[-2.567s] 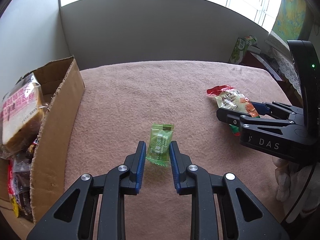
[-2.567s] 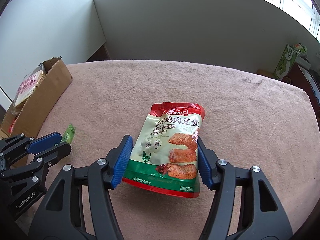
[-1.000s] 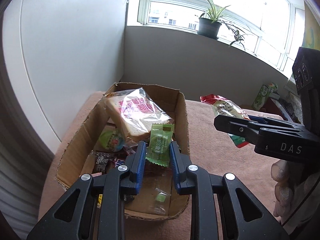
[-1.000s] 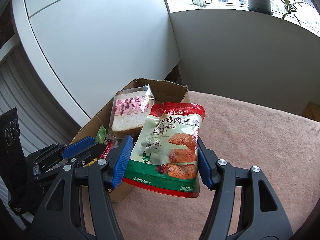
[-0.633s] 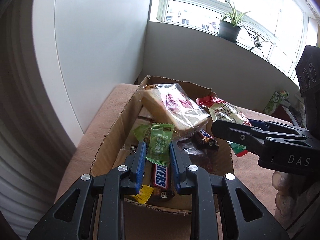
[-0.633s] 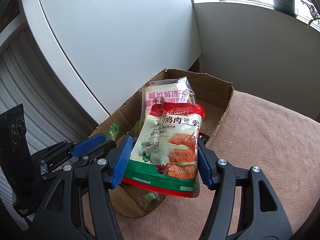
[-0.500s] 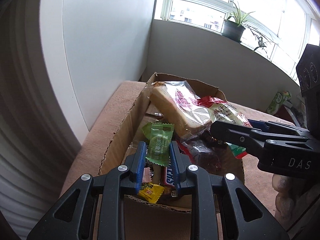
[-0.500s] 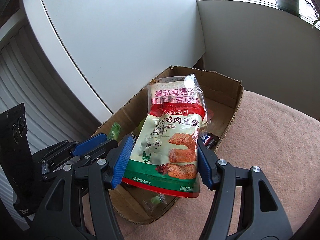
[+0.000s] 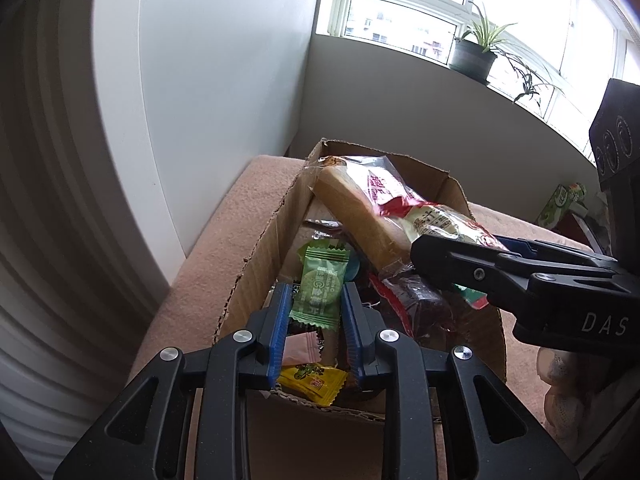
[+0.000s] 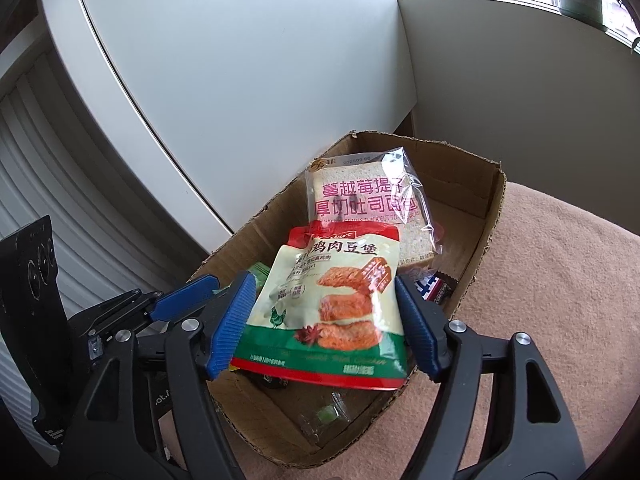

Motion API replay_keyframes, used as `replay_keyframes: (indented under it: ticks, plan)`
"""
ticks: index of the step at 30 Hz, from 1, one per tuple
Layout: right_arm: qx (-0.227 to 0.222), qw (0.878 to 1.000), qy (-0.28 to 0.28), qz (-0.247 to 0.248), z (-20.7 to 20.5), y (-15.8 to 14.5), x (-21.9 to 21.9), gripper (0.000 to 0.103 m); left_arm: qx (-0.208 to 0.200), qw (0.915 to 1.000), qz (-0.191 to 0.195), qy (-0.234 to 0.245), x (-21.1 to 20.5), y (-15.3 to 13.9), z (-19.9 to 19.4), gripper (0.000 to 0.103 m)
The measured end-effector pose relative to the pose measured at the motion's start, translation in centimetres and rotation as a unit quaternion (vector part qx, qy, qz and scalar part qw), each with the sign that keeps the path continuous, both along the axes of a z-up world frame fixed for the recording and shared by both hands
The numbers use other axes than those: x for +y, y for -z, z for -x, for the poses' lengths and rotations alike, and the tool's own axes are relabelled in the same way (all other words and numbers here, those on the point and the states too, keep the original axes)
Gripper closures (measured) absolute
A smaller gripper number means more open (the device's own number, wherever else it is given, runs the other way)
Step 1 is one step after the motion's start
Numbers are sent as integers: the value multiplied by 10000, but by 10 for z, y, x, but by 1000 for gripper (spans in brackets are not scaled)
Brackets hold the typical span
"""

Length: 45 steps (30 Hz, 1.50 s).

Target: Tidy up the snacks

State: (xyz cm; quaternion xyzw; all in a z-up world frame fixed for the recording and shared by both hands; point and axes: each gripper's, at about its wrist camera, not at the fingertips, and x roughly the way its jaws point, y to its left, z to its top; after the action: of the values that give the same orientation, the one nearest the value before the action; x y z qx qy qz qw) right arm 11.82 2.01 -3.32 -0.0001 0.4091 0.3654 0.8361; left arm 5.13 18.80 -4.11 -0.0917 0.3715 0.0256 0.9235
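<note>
My left gripper (image 9: 314, 300) is shut on a small green candy packet (image 9: 322, 282) and holds it over the near end of the cardboard box (image 9: 256, 256). My right gripper (image 10: 326, 312) is shut on a red, white and green chicken snack pouch (image 10: 332, 308), held above the same box (image 10: 486, 216). In the left wrist view the pouch (image 9: 436, 220) and the right gripper (image 9: 520, 268) hang over the box's right side. The left gripper also shows in the right wrist view (image 10: 192, 300) at lower left.
The box holds a bagged bread loaf (image 10: 368, 208), a yellow packet (image 9: 312, 378), a pink packet (image 9: 300, 350) and several dark wrapped snacks. It sits on a pink cloth (image 10: 552, 320) beside a white wall panel (image 10: 240, 80). A potted plant (image 9: 476, 54) stands on the windowsill.
Both grippers have moved from the tabletop to above the box, each carrying its snack. In the last half second both came lower and closer over the box.
</note>
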Motion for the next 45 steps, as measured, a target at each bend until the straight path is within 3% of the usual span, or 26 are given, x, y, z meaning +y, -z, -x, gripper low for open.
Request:
replay_keyframes:
  ticks: [4, 8, 15, 17, 24, 31, 40, 43, 45]
  plan:
    - [-66, 10000, 36, 2, 1, -3, -2, 30, -1, 10000, -4, -14, 1, 0, 0, 78]
    - [-57, 9999, 113, 1, 0, -3, -6, 30, -19, 10000, -19, -44, 1, 0, 1, 63]
    - [-92, 9998, 203, -4, 0, -6, -17, 29, -50, 9999, -73, -47, -3, -2, 3, 60]
    - [-112, 9997, 212, 7, 1, -7, -22, 24, -72, 9999, -101, -46, -5, -3, 4, 50]
    - [-331, 9989, 256, 206, 8, -10, -34, 22, -112, 9997, -190, -47, -13, -7, 9, 39]
    - [-446, 9979, 340, 312, 16, -11, -54, 22, -101, 9999, -113, -46, -22, -10, 14, 34]
    - [-680, 9957, 561, 300, 31, -18, -73, 22, -285, 9989, -369, 22, -49, -17, 27, 33]
    - [-746, 9949, 632, 246, 33, -20, -80, 22, -396, 9982, -441, -25, -55, -20, 31, 28]
    - [-767, 9947, 652, 216, 35, -21, -85, 7, -414, 9981, -463, -43, -57, -21, 31, 28]
